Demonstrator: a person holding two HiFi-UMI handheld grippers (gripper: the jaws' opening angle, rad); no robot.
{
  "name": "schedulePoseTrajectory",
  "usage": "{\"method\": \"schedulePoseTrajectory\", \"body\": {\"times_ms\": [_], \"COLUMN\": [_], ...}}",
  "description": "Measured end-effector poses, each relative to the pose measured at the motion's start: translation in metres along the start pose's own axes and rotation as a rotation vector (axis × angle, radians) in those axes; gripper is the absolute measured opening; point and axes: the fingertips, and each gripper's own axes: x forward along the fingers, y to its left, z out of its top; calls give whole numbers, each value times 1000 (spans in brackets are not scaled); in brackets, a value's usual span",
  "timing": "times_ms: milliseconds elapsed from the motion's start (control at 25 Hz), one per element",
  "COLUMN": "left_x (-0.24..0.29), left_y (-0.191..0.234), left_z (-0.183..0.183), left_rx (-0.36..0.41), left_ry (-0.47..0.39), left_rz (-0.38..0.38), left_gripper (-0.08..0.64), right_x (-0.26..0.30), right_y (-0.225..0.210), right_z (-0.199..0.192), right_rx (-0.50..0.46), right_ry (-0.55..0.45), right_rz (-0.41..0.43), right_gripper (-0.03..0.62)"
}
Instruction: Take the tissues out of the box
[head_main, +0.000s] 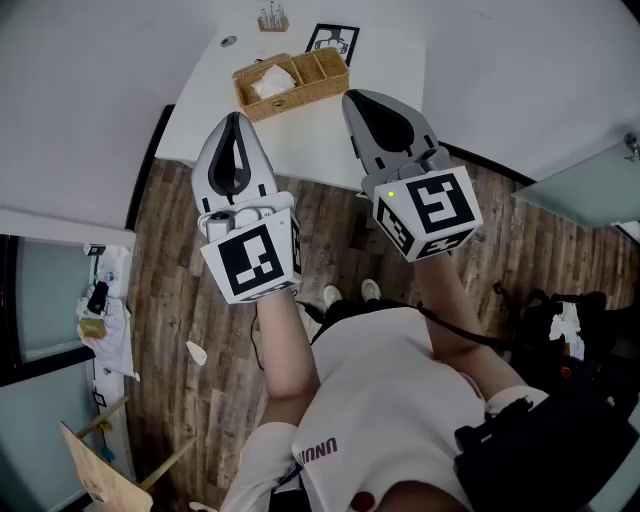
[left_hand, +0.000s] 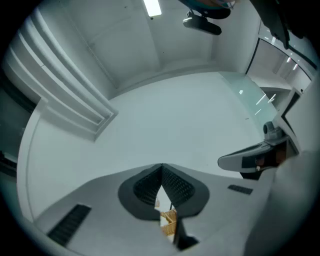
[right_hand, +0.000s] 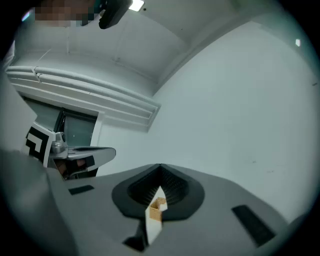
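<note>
Over on the white table (head_main: 318, 140) sits the wicker box (head_main: 322, 74), split into three compartments, with the tissues (head_main: 268, 82) bunched up in the left end one. Both grippers are held out side by side on the near side of the box, not touching it. The left gripper (head_main: 237, 125) has its jaws closed tip to tip with nothing between them, same deal with the right gripper (head_main: 357, 103). Wood floor (head_main: 190, 260) underneath.
</note>
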Motion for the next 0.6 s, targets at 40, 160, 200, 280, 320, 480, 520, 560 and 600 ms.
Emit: {"method": "schedulePoseTrajectory", "body": {"times_ms": [40,160,200,280,320,480,520,560,600], "left_x": [0,0,1,1,1,-1,-1,-1,-1], "left_y": [1,2,2,3,3,3,3,4,5], "left_z": [0,-1,-1,-2,-3,-2,-2,-3,-3], "left_rx": [0,-1,-1,-2,-2,-2,-3,-3,-4], "left_ry": [0,0,1,3,3,2,2,3,4], "left_rz": [1,2,2,3,3,2,1,0,0], "left_gripper": [12,12,12,12,12,12,12,12,12], "right_x": [1,2,3,4,4,3,3,4,4], "right_y": [0,1,1,1,1,3,3,4,5], "right_z": [0,-1,-1,-3,-3,-4,-4,-4,-4], "right_rx": [1,3,4,6,7,7,7,8,9], "right_ry": [-1,0,1,2,3,5,4,1,-1], "right_rz": [1,2,2,0,0,1,4,8,12], "right_gripper": [18,18,18,18,18,18,18,20,20]}}
